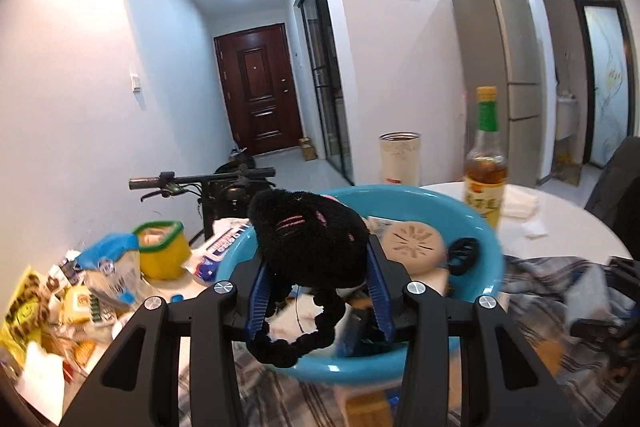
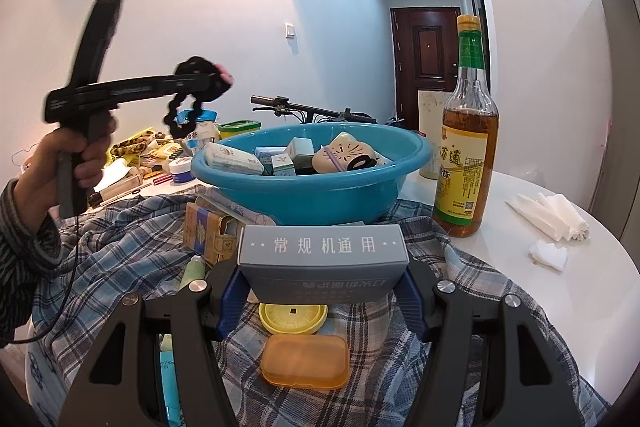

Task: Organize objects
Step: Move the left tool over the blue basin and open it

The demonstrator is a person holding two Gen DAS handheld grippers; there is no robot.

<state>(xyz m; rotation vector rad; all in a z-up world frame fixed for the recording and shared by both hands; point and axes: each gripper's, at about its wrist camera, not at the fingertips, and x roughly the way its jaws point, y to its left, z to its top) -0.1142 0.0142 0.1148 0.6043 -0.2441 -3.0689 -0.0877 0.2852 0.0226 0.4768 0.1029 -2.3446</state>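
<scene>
Here, from the left wrist, the left gripper (image 1: 320, 291) has its jaws clamped on a fuzzy black plush toy (image 1: 310, 241) with pink stitching, above the blue basin (image 1: 486, 239), whose rim is unobstructed. From the right wrist, the right gripper (image 2: 320, 285) squeezes a grey box (image 2: 322, 263) low before the basin (image 2: 312, 197), the bottle (image 2: 466, 143) close by on the worktop (image 2: 560, 291).

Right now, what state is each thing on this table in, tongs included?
Left tongs: shut on the black plush toy, lifted clear.
Right tongs: shut on the grey box.
Blue basin: upright, filled with small boxes.
Bottle: upright, capped, part full.
Orange soap case: closed, lying flat on the plaid cloth.
</scene>
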